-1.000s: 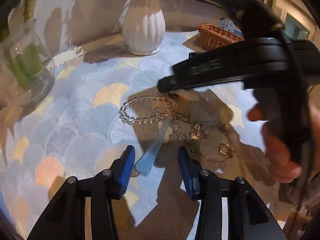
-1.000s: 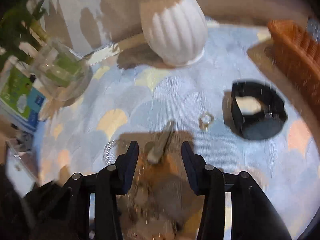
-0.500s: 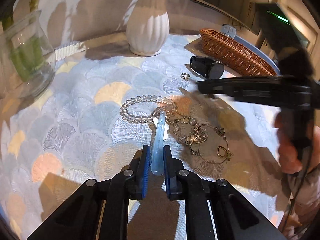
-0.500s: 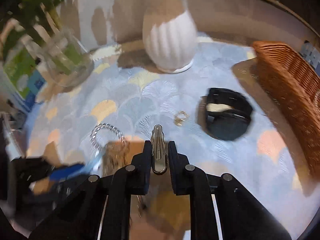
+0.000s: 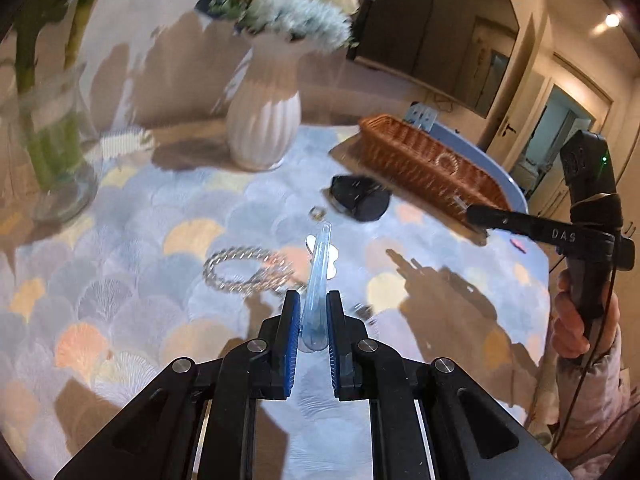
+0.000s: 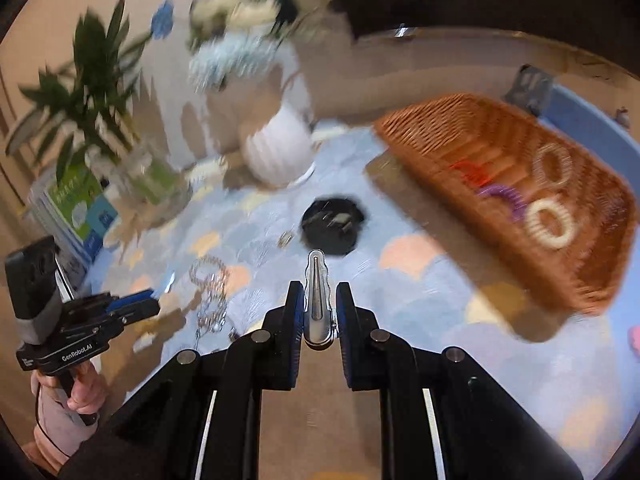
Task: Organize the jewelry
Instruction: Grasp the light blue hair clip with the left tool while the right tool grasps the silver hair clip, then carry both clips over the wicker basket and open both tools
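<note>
A: Why does the wicker basket (image 6: 520, 196) sit at the far right of the patterned tablecloth (image 5: 120, 240)?

B: It looks like the collecting tray. Coil hair ties (image 6: 550, 220) lie in it already, so I judge that loose pieces go there, with the white vase (image 5: 264, 120) and the glass vase (image 5: 52, 148) left as decoration at the back.

A: And what lies outside it?

B: A black watch (image 5: 360, 200) just beside the basket's near wall, a bead bracelet (image 5: 244, 270) nearer the middle, chains (image 6: 210, 312) next to that, and a small ring (image 5: 317, 212) close to the watch.

A: What about the left gripper (image 5: 313, 320)?

B: Its jaws are nearly together, pinching the butt end of a translucent blue hair clip (image 5: 318, 276), which juts forward above the cloth. Gripping the tail keeps the long body clear of the fingers.

A: The right gripper (image 6: 318, 312)?

B: Likewise closed tight, on a silver hair clip (image 6: 317, 300) held lengthwise and raised off the table, the basket ahead to its right. Both clips seem bound for the basket.
</note>
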`<act>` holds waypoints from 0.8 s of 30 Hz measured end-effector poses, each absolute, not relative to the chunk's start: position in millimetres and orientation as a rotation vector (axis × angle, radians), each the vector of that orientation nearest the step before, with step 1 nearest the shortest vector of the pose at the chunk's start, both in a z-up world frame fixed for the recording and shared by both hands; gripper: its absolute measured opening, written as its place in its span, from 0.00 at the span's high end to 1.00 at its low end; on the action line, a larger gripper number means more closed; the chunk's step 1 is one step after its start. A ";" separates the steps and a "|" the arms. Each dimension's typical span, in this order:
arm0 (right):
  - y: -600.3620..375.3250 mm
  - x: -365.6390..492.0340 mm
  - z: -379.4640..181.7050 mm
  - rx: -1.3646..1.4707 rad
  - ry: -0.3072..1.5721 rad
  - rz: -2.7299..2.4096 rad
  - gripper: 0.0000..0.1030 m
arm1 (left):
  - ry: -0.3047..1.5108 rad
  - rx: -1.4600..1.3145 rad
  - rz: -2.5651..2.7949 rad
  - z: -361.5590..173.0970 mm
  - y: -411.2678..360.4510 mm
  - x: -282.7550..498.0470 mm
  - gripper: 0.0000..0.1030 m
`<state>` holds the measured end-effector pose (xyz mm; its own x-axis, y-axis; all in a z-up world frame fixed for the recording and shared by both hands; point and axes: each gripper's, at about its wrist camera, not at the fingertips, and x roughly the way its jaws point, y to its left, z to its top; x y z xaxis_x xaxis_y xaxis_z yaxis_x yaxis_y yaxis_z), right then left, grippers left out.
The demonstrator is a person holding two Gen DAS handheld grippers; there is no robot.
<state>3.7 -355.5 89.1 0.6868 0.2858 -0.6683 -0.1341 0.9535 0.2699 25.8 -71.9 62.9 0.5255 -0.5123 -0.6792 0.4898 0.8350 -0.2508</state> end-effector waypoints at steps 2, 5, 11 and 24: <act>-376.2 -1.7 103.8 0.226 0.739 0.204 0.81 | 0.810 -0.018 -0.616 79.9 -86.1 23.5 0.87; -416.5 -4.7 122.1 0.279 0.690 0.147 0.81 | 0.774 0.016 -0.642 108.8 -117.5 24.6 0.87; -508.2 16.8 118.7 0.449 0.694 0.027 0.81 | 0.770 0.034 -0.683 145.3 -206.5 57.4 0.87; -584.2 73.3 74.9 0.530 0.755 -0.050 0.82 | 0.925 0.074 -0.721 94.8 -393.5 160.4 0.87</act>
